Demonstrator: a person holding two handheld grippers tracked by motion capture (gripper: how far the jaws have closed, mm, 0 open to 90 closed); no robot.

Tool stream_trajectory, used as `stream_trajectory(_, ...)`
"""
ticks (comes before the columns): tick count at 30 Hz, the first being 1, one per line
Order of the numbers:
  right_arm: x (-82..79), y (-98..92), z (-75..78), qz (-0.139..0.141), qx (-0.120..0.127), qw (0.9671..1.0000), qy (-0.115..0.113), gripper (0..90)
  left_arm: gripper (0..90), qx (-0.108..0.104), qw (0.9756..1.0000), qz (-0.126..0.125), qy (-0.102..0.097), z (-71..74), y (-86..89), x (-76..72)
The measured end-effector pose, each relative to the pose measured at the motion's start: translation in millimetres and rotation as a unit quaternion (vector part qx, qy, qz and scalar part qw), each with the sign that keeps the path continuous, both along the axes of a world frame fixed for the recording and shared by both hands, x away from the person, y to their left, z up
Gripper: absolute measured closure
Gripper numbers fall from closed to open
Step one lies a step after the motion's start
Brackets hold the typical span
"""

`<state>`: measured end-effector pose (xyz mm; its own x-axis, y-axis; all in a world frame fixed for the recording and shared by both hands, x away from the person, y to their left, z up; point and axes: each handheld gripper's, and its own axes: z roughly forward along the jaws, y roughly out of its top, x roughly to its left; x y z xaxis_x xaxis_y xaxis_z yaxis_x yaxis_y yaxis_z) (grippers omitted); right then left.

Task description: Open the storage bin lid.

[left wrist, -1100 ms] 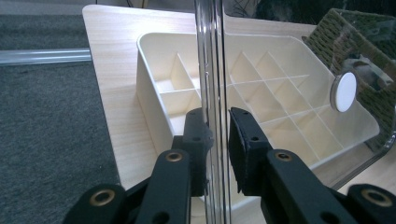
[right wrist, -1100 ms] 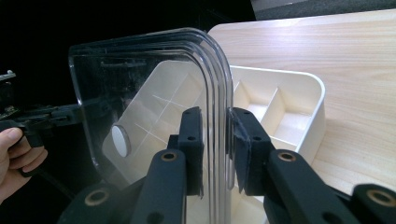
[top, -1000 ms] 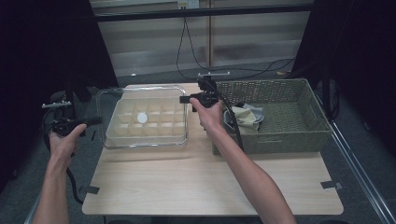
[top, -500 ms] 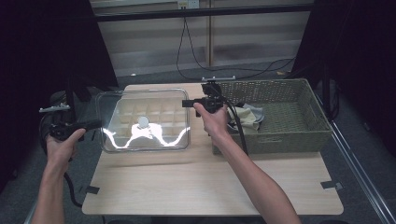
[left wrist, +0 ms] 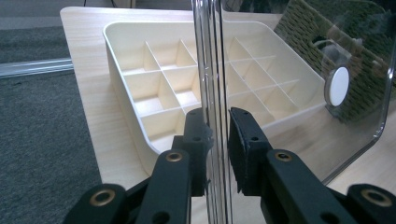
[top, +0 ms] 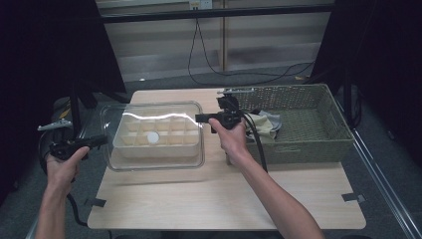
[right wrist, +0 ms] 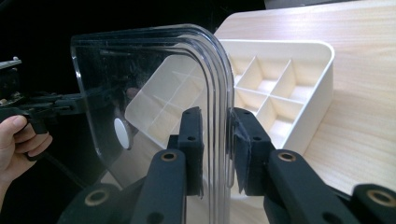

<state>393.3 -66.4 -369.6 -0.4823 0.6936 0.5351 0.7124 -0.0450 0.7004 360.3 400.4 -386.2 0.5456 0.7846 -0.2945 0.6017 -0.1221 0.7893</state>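
A clear plastic lid (top: 113,115) with a white round knob (top: 153,137) hangs level just above a cream divided tray (top: 171,130) on the wooden table. My left gripper (top: 97,142) is shut on the lid's left edge, and the left gripper view has the edge (left wrist: 212,56) clamped between its pads. My right gripper (top: 200,118) is shut on the lid's right edge (right wrist: 224,93). Through the clear lid (right wrist: 154,79) the right gripper view shows the knob (right wrist: 122,132), the tray (right wrist: 289,70) and the other hand with its gripper (right wrist: 46,109).
A woven basket (top: 318,144) stands on the right of the table with crumpled cloth (top: 266,124) inside, close behind my right hand. The table (top: 224,199) has bare wood in front of the tray. Cables trail across the floor behind.
Both hands have carried the lid toward the near side of the table, so it now overhangs the tray's front and left.
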Motion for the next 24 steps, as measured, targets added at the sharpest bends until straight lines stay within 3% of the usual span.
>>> stream_trajectory(14,-26.9,0.1,-6.0,0.015,0.006,0.9999,-0.002,75.7,77.8,0.014,0.9999,0.007,0.005,-4.0,0.5,-23.9)
stream_trajectory(24,-45.1,5.8,-11.7,0.032,-0.008,0.9994,-0.007,75.6,78.5,0.001,1.0,0.008,0.002,-11.4,7.9,-43.8)
